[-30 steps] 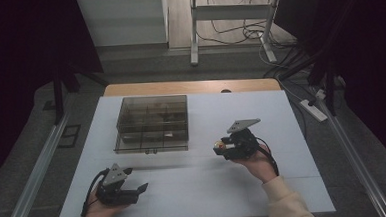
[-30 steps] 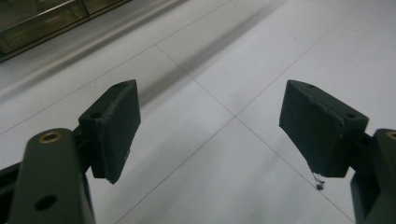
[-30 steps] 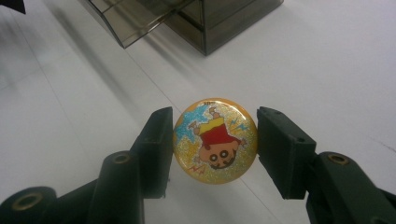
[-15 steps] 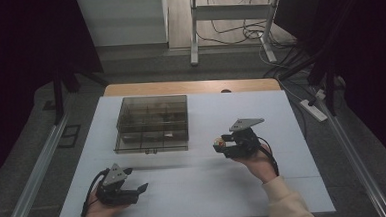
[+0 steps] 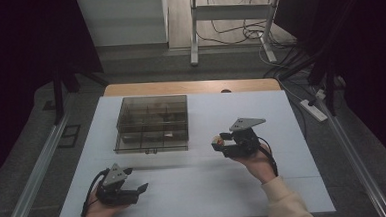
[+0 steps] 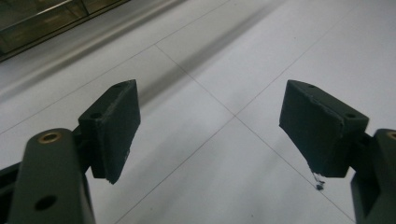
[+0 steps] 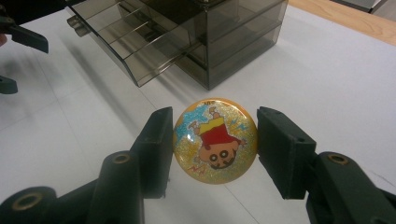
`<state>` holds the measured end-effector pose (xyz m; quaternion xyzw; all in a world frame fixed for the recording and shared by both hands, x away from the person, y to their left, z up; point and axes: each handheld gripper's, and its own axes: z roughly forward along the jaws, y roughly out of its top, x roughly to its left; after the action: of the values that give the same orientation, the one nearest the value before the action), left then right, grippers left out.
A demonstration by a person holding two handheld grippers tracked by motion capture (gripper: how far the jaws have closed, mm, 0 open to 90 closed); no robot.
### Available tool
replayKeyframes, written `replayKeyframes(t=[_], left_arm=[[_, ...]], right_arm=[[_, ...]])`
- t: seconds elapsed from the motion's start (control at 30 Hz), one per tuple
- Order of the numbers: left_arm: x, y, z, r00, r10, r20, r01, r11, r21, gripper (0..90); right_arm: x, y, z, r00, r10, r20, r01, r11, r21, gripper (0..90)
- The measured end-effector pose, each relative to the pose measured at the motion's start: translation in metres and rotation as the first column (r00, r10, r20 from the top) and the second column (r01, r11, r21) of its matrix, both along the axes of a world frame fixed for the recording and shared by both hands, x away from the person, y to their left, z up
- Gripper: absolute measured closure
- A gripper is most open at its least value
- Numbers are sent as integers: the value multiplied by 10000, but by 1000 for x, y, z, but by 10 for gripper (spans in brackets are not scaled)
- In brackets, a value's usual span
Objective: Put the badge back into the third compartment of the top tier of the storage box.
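A round, glossy cartoon badge (image 7: 215, 140) with glittery gold rim sits clamped edgewise between the right hand-held gripper (image 7: 214, 144) jaws. Ahead stands a smoky translucent plastic drawer box (image 7: 187, 32) on the white desk (image 7: 327, 79). The left hand-held gripper (image 6: 210, 135) gapes wide, empty.

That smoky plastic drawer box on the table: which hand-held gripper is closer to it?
Right. The right hand-held gripper, holding a round cartoon badge, sits just right of the drawer box. The left hand-held gripper rests farther off, toward the table's near edge.
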<state>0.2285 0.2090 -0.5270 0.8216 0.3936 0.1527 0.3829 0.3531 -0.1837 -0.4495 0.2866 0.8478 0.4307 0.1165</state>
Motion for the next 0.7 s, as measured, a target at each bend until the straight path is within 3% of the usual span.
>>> replayKeyframes(t=[0.7], left_arm=[[0,0,0,10000,-6,6,6,10000,16,211]], right_arm=[[-2,13,7,9993,126,345,-139,9992,367,477]])
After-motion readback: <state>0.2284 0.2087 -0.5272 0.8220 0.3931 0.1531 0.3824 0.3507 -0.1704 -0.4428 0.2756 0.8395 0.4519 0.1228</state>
